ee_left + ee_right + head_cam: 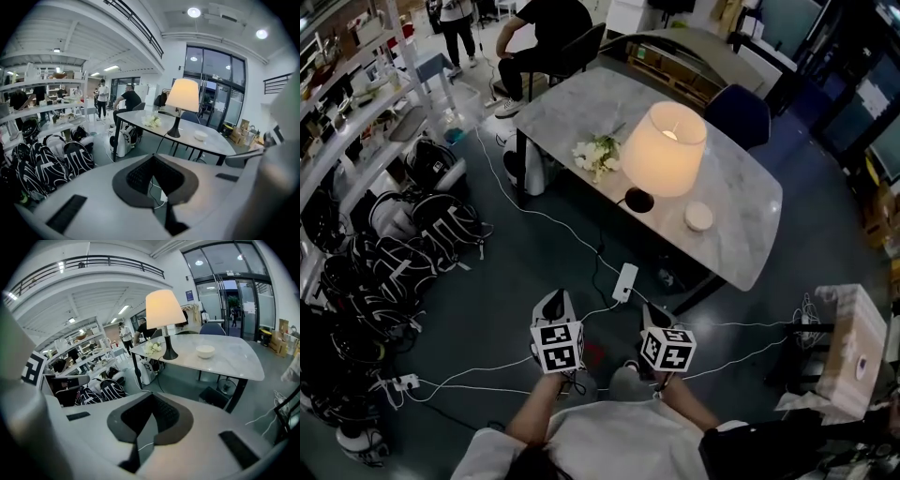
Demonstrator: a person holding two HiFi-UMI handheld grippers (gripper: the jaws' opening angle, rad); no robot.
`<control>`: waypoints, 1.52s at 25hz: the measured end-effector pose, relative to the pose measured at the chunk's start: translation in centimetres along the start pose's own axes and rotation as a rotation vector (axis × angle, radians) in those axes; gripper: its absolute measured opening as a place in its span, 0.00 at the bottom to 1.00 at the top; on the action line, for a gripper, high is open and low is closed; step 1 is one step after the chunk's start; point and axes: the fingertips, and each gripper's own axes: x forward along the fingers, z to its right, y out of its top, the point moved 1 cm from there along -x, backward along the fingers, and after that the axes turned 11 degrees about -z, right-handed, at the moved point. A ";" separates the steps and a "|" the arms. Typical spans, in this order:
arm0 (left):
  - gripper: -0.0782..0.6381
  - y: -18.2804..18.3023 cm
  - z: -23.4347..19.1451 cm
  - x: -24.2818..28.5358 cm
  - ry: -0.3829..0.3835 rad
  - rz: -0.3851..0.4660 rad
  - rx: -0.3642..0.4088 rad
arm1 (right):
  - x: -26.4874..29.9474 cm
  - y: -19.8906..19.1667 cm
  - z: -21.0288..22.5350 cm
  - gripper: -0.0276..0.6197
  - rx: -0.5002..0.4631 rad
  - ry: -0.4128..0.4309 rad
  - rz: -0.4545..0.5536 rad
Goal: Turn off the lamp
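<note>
Jaws closed on nothing on your left hand-held gripper [553, 305], same on your right hand-held gripper [654, 317]. Lamp [675, 150] is lit and upright on the worktop [750, 225], ahead and slightly right of both, well apart. Right one is nearer. No switch visible from here. Power strip [625, 281] lies on the floor between you and the worktop. On the marble top, flowers [598, 155] sit left of the lamp base and a white dish [698, 216] right. Backpacks [422, 234] crowd the floor by the shelves, left.
</note>
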 end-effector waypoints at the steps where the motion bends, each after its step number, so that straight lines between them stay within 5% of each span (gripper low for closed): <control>1: 0.11 -0.1 -0.1 0.3 0.003 -0.005 0.001 | 0.3 -0.2 0.3 0.04 0.007 -0.004 -0.013; 12: 0.11 -2.5 -3.3 5.5 0.081 -0.085 -0.078 | 9.1 1.2 0.9 0.04 -0.050 0.034 -0.126; 22: 0.11 -5.6 -3.4 15.9 0.050 -0.112 -0.025 | 18.7 1.1 2.6 0.04 -0.024 0.079 -0.156; 38: 0.11 -21.2 -3.3 31.6 0.032 -0.216 -0.068 | 35.2 -8.8 6.4 0.04 -0.014 0.160 -0.204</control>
